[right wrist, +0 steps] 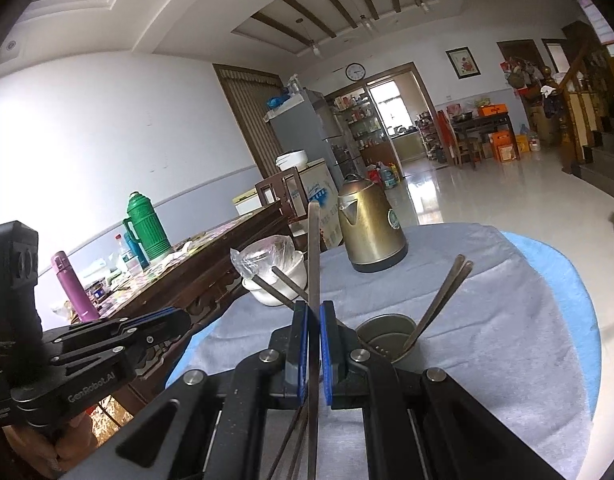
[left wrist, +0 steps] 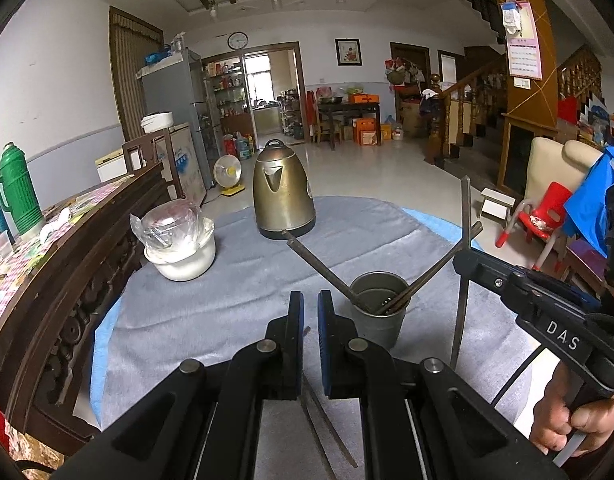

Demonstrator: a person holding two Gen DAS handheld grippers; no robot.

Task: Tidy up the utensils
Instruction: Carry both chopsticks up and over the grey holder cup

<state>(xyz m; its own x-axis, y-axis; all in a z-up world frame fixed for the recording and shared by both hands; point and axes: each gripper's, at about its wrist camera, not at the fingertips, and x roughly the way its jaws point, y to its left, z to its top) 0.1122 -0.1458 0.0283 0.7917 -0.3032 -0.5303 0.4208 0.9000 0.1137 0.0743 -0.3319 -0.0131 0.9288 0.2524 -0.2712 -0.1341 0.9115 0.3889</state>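
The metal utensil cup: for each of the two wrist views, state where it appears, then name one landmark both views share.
Left wrist view: the metal utensil cup stands just right of centre, lower half, on the grey cloth, right of the left gripper.
Right wrist view: lower middle, right of the right gripper; its rim shows.
Shared landmark: the brass kettle behind it.

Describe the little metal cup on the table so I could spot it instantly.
Start at the round table under the grey cloth. Nearer than the brass-coloured kettle stands a short grey metal cup. Unlike the white bowl, it holds dark chopsticks fanning out both ways.
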